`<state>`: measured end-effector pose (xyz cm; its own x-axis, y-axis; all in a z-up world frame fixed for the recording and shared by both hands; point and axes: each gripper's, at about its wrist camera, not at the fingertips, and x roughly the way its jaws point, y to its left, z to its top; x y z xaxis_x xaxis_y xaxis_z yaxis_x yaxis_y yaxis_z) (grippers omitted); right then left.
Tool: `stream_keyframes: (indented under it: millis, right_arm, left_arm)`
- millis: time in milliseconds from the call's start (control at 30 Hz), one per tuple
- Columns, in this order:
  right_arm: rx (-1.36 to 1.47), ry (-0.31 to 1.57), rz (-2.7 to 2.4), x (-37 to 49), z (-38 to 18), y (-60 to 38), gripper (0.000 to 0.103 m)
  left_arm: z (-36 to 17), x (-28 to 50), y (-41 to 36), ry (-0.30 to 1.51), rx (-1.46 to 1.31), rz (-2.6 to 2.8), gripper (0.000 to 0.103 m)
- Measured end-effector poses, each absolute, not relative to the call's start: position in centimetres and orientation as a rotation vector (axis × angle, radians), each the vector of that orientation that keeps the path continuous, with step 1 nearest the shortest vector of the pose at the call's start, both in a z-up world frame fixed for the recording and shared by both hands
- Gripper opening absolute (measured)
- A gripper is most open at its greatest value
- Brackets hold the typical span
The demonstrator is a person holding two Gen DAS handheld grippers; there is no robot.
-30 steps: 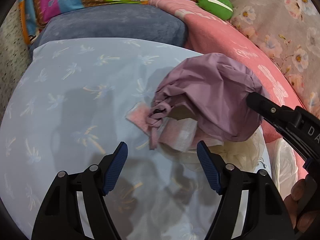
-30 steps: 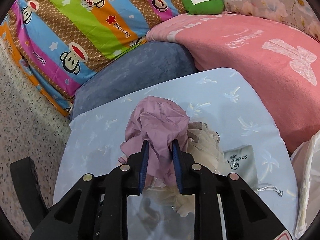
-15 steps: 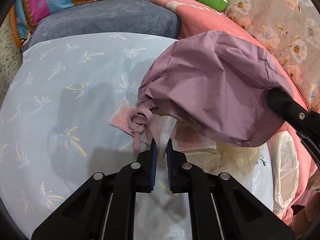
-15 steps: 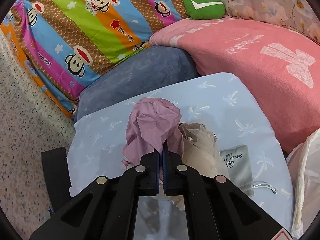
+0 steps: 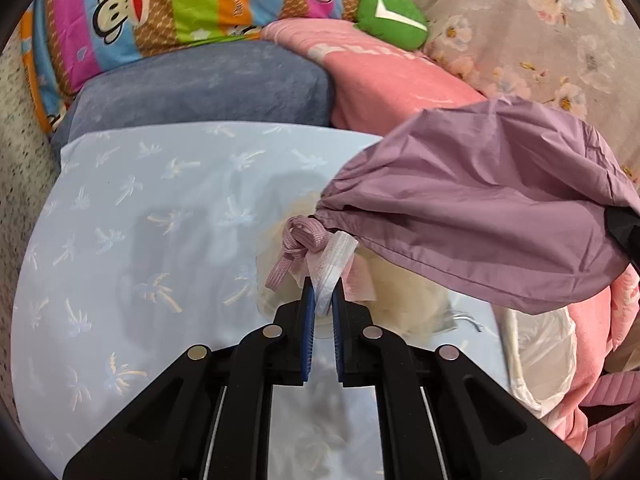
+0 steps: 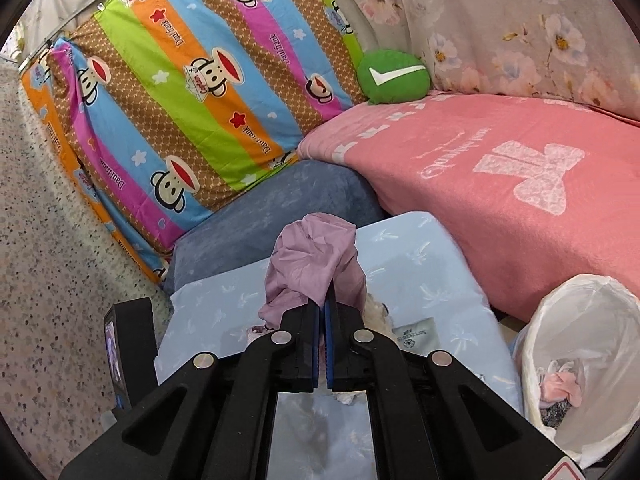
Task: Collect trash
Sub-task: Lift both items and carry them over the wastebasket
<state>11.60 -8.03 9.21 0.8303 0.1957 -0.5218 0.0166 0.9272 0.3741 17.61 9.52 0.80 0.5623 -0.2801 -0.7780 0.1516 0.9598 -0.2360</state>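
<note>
Left wrist view: the left gripper is clamped on a thin white crumpled wrapper poking from under the lifted mauve drawstring fabric bag — pinched by the right gripper. Snagging the bag's cord could tear the wrapper before it reaches the white-lined bin.

"Paul Frank" repeats (upside down) on the striped monkey cushion.

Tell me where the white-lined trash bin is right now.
In the right wrist view the trash bin sits at the lower right, beside the light blue pillow and just below the pink blanket; some trash is already inside.
</note>
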Motion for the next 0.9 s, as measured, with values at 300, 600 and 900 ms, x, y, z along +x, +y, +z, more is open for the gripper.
stream_keyframes:
  millis: [300,600,900]
  right_arm:
    - [0.429,0.467,-0.021,6.3,13.2,-15.1,0.002]
    - [0.466,0.426,-0.178,1.7,14.1,-23.3,0.002]
    - [0.513,0.456,-0.284,-1.3,11.4,-28.6,0.002]
  left_arm:
    - [3.7,15.4,4.6,0.875,-0.073,-0.348,0.008]
    - [4.5,13.9,-1.2,0.87,-0.016,-0.451,0.007]
    - [4.8,11.7,-8.6,0.869,0.064,-0.581,0.007]
